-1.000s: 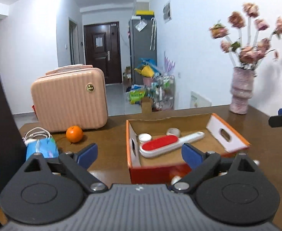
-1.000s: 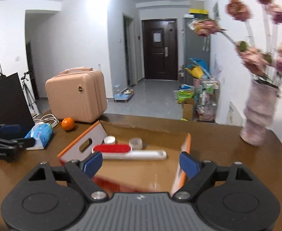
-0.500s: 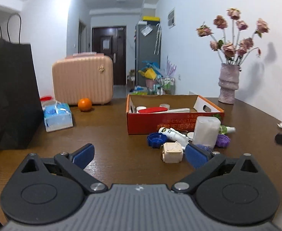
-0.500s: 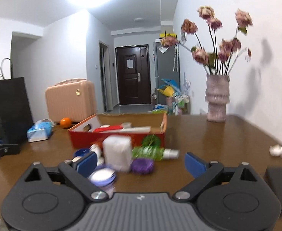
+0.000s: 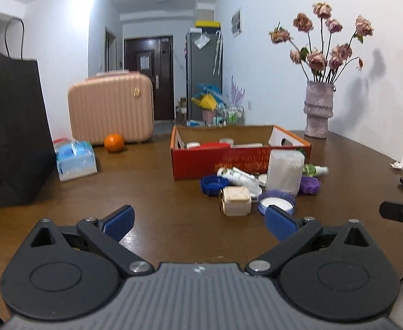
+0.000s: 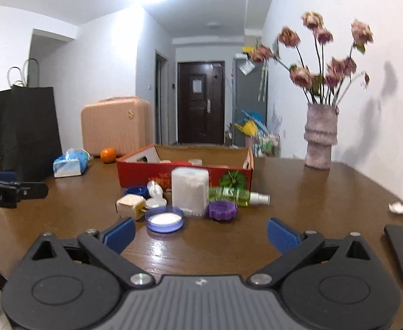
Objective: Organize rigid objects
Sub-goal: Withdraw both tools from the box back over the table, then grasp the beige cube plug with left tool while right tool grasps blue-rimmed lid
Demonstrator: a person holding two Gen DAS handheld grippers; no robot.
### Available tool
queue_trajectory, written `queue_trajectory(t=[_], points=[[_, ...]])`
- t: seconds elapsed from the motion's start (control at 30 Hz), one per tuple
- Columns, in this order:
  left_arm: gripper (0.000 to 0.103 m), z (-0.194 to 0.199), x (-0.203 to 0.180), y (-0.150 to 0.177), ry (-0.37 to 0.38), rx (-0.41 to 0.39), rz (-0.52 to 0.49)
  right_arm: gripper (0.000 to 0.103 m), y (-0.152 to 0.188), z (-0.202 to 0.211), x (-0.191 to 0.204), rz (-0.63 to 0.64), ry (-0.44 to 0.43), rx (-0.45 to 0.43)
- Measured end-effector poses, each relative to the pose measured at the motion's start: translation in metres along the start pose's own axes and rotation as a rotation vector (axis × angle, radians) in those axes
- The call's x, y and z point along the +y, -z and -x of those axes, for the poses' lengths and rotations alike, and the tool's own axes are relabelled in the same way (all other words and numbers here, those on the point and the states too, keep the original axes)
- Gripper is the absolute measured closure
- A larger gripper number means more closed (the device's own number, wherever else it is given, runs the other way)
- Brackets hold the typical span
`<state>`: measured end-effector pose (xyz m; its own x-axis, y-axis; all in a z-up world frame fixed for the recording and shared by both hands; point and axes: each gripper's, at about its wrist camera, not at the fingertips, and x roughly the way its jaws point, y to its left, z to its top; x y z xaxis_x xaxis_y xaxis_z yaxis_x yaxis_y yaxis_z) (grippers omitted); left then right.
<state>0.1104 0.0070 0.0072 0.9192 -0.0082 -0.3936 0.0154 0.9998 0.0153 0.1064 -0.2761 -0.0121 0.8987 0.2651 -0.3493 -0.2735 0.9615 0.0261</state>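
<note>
Ahead of both grippers' spread, empty fingers (image 5: 117, 219), loose clutter (image 5: 234, 200) awaits; approach low, straddle one item squarely, then box (image 5: 215, 162) it.

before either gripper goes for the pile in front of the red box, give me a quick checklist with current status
1. Left gripper open, nothing between the fingers, jaws have just been opening: ok.
2. Right gripper open and empty, jaws have just been opening: ok.
3. Red box has bare floor left inside: ok.
4. Beige cube stands apart enough for a pinch: ok.
5. White container upright, green spray bottle lying against it: may topple, not ok.
6. Purple-rimmed lid flat on table, graspable rim: cannot tell.
</note>
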Motion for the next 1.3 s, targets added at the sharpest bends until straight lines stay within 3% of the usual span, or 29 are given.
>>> queue_trajectory(t=[0.2,0.4,0.5,0.63,0.8,0.87,1.17,1.27,1.3], points=[[0.000,-0.031,-0.005,-0.001,0.044,0.058,0.004,0.001,-0.001,-0.022,-0.003,-0.012,-0.001,0.053],[0.002,-0.082,-0.006,-0.013,0.059,0.129,0.005,0.013,-0.013,-0.069,-0.008,-0.021,-0.029,0.114],[0.011,-0.109,-0.002,-0.018,0.075,0.153,0.033,0.018,-0.019,-0.096,-0.007,-0.011,-0.048,0.144],[0.025,-0.141,-0.009,-0.021,0.115,0.208,-0.019,0.029,-0.025,-0.134,0.000,-0.011,-0.117,0.212],[0.026,-0.169,-0.015,-0.023,0.191,0.246,-0.044,0.030,-0.024,-0.169,0.019,0.023,-0.211,0.247],[0.032,-0.176,-0.017,-0.025,0.200,0.256,-0.044,0.030,-0.025,-0.179,0.025,0.032,-0.231,0.253],[0.036,-0.195,-0.014,-0.023,0.217,0.317,0.004,0.033,-0.026,-0.201,0.024,0.040,-0.233,0.279],[0.054,-0.193,-0.018,-0.023,0.232,0.332,0.013,0.039,-0.025,-0.198,0.023,0.038,-0.251,0.279],[0.054,-0.191,-0.021,-0.023,0.229,0.340,0.009,0.041,-0.025,-0.196,0.022,0.037,-0.254,0.281]])
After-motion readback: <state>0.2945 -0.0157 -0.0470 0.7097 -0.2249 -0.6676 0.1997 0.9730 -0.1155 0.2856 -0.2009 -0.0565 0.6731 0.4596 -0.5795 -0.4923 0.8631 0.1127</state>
